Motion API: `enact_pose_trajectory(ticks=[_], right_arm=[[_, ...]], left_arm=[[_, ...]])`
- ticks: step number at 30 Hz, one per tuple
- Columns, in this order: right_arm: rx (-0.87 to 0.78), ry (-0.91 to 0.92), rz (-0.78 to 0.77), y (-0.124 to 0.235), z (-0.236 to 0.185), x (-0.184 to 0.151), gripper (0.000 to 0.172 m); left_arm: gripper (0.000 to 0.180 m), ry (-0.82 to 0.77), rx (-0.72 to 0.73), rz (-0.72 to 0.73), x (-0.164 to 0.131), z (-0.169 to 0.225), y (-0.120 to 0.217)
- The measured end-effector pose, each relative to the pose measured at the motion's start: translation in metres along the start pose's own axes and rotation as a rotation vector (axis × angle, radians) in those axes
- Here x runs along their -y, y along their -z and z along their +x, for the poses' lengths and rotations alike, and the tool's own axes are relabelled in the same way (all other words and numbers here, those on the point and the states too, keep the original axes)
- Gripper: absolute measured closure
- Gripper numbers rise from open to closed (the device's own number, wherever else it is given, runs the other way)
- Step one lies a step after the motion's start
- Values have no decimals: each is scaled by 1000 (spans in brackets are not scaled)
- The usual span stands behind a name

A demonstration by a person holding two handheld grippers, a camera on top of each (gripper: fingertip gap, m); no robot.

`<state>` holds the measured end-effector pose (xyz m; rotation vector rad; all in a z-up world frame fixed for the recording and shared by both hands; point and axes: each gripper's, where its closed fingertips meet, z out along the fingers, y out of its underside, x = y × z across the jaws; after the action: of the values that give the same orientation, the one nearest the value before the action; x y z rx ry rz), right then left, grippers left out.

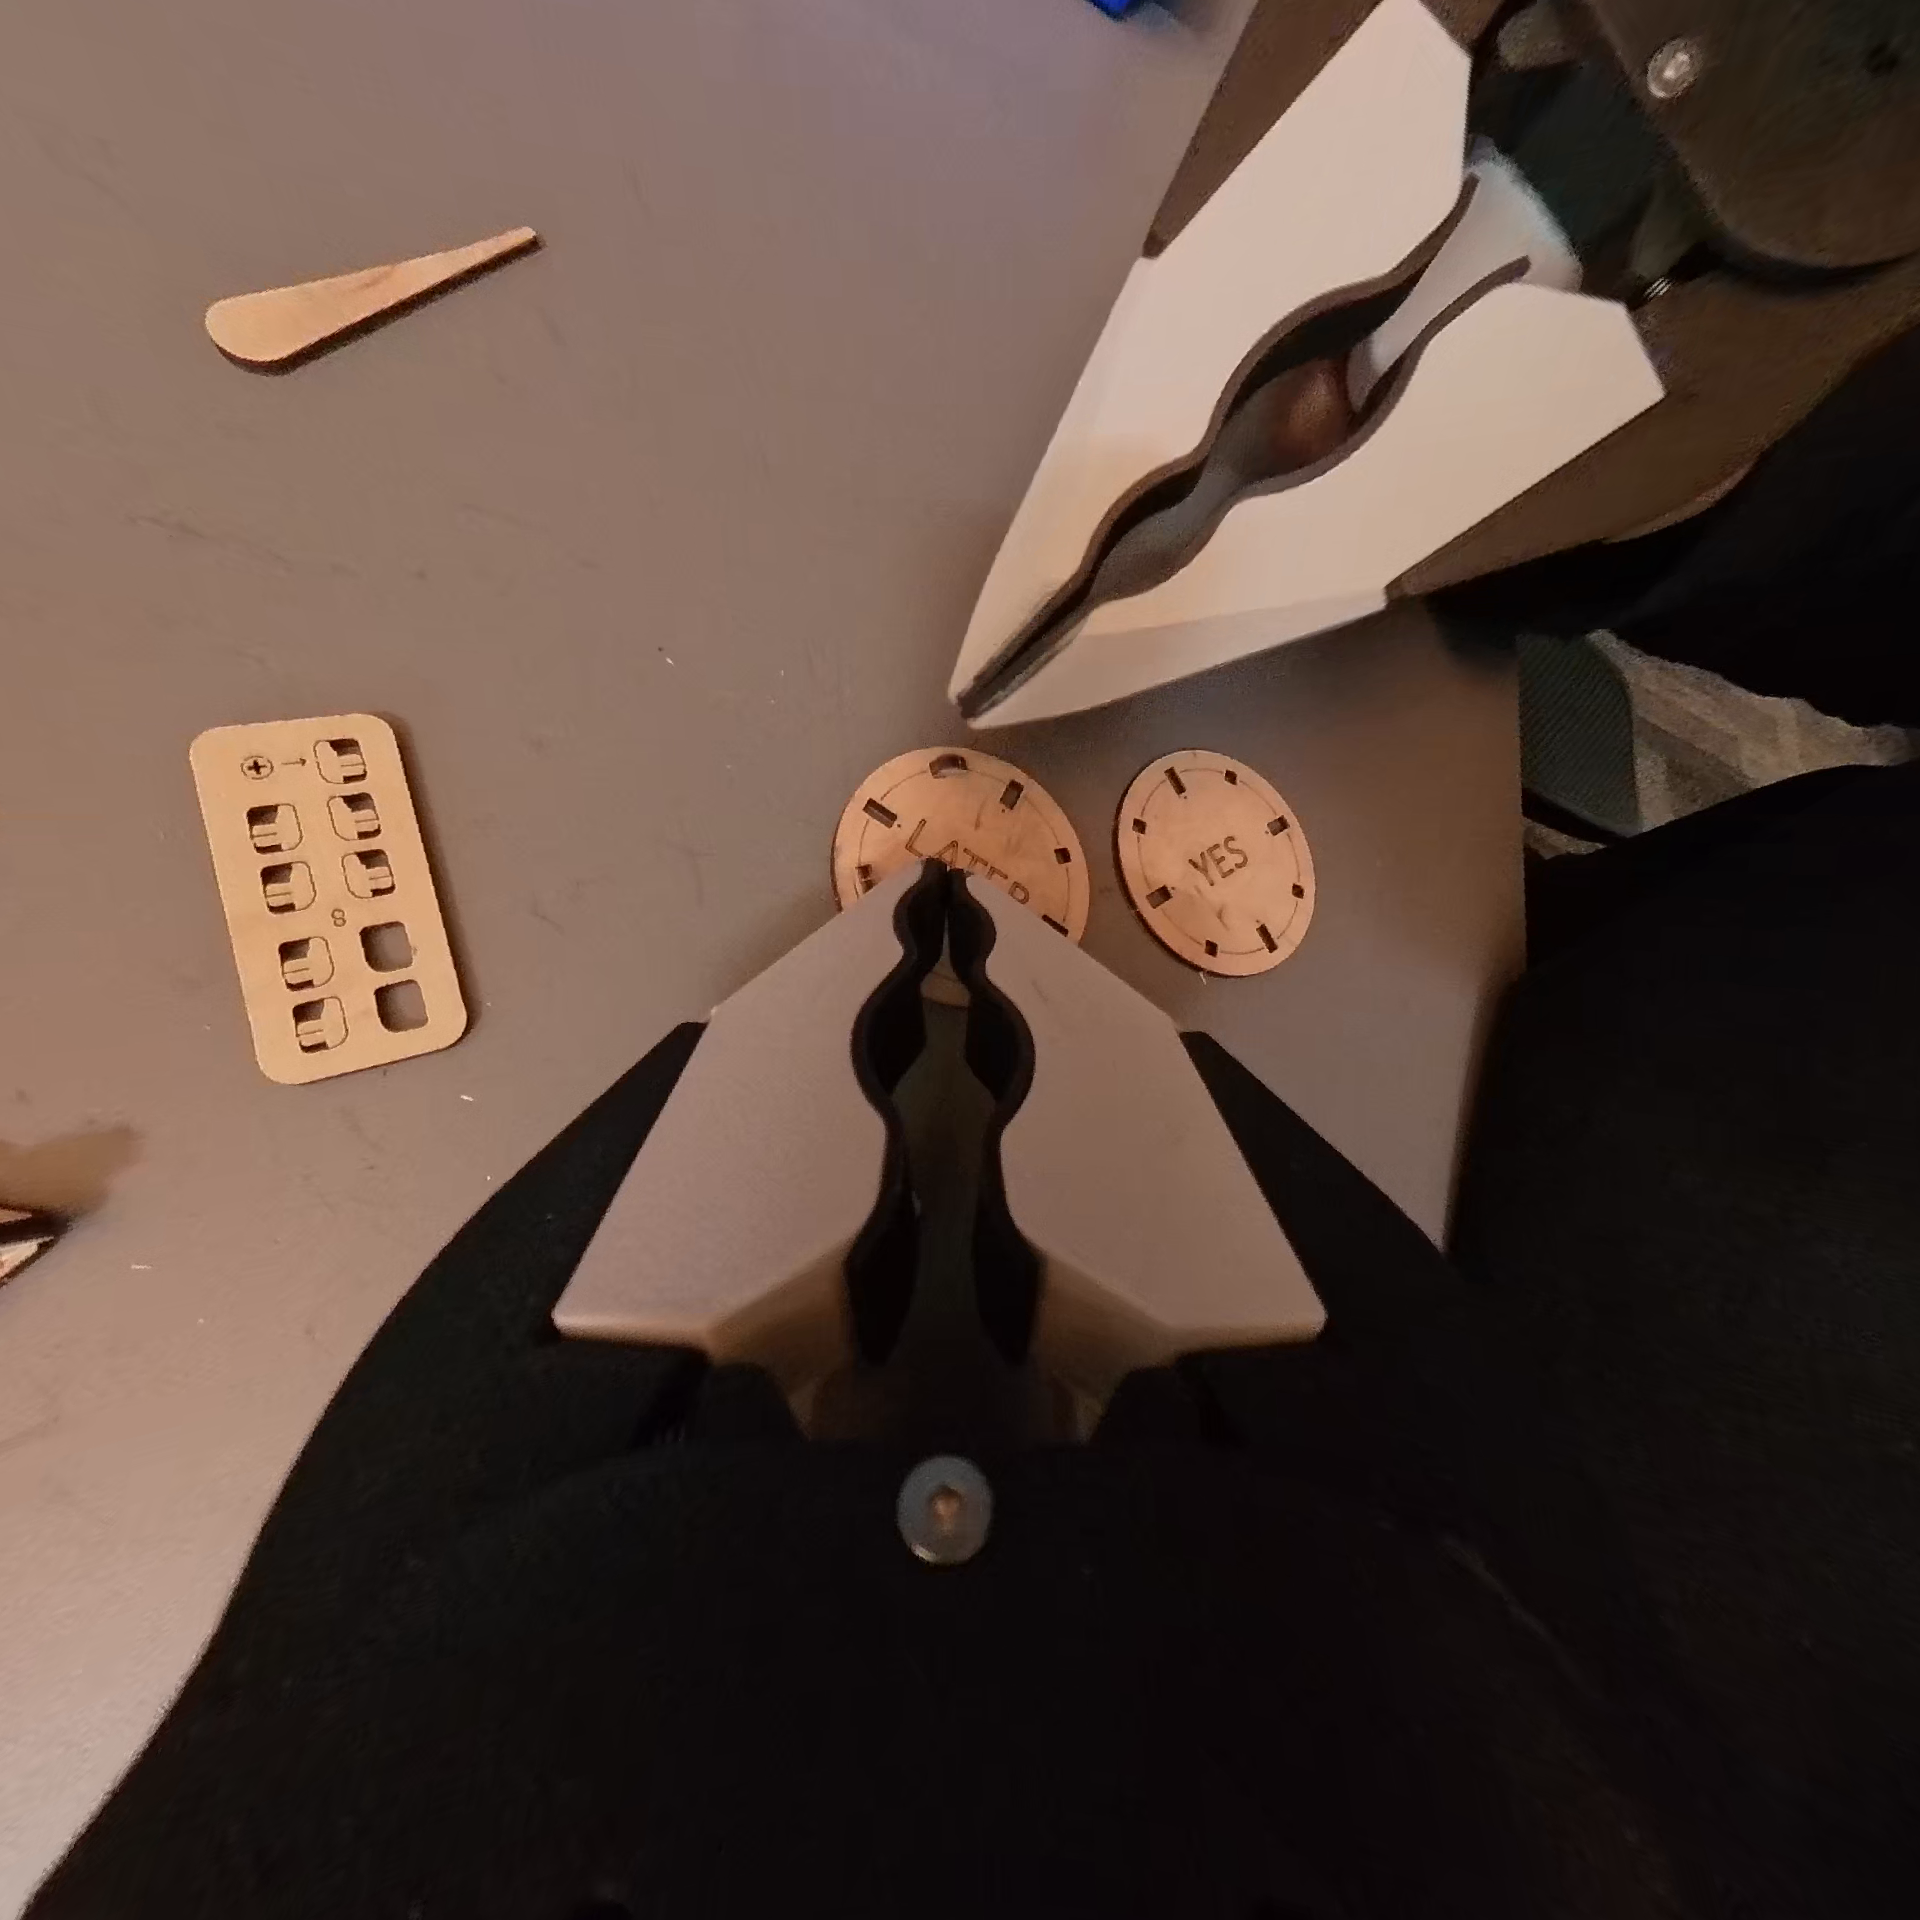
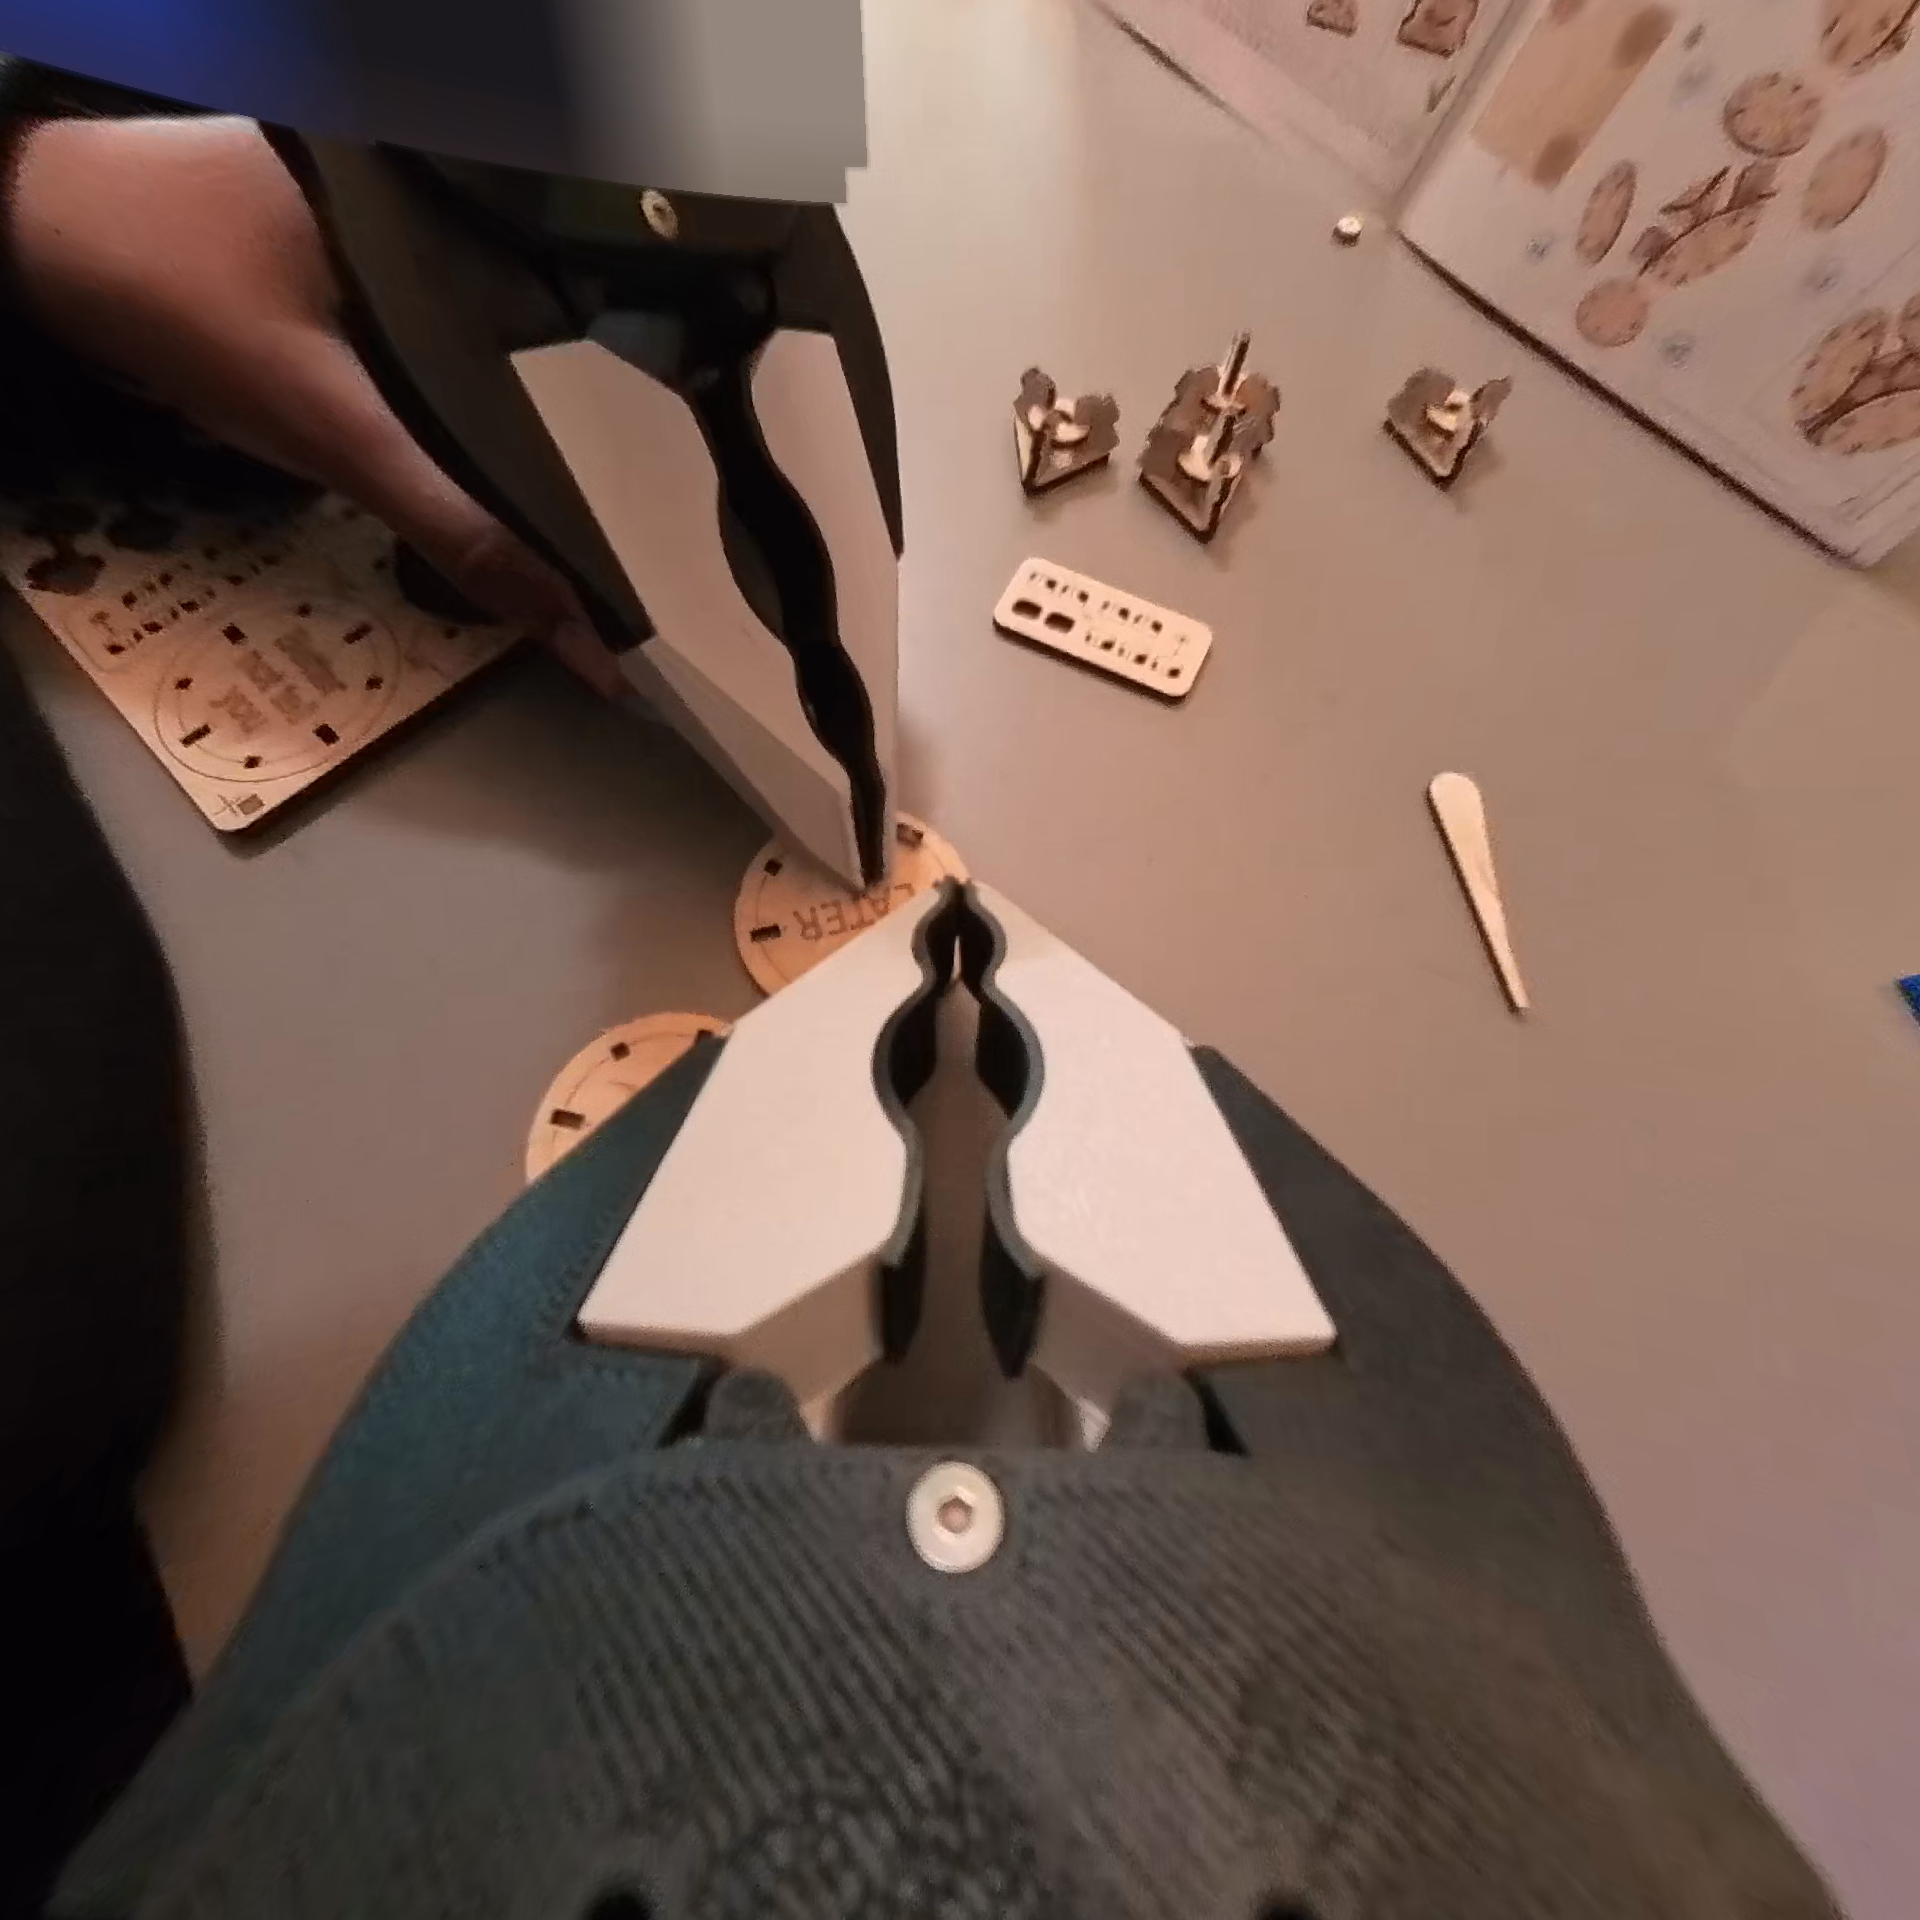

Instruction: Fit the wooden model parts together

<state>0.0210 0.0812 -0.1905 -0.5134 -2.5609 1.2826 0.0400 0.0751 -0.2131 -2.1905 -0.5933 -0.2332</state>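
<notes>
Two round wooden discs with slots around the rim lie side by side on the grey table. My left gripper is shut with nothing between its pads. Its tips rest on the middle of the left engraved disc, which also shows in the right wrist view with the left gripper standing on it. My right gripper is shut and empty, with its tips just beyond that disc's far edge. It also shows in the left wrist view. The second disc lies free, also visible in the right wrist view.
A wooden card with cut-outs and a tapered wooden stick lie farther off. Three small assembled wooden pieces, a laser-cut sheet and a printed sheet are beyond. The table edge is close to the second disc. My two grippers' fingertips are within a few centimetres of each other.
</notes>
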Motion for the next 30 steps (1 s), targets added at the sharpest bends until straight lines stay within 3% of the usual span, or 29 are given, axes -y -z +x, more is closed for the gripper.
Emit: enact_pose_trajectory(ticks=[3,9,15,18,24,27,30], right_arm=[[0,-6,-77,-8,0,-14,172],[-13,-14,-23,0,3,-3,172],[7,-34,-60,-11,3,-13,172],[14,-49,18,1,7,1,172],[13,-54,-64,-11,8,-11,172],[26,-60,4,-1,6,3,172],[20,-32,-91,-14,2,-13,172]], left_arm=[[180,-1,-1,0,0,0,0],[180,0,1,0,0,0,0],[180,-8,9,-5,-1,1,0],[180,-14,14,-6,-1,1,0],[179,7,-2,-16,-2,1,1],[179,6,-1,-15,-2,1,1],[179,11,-6,-16,-2,0,1]])
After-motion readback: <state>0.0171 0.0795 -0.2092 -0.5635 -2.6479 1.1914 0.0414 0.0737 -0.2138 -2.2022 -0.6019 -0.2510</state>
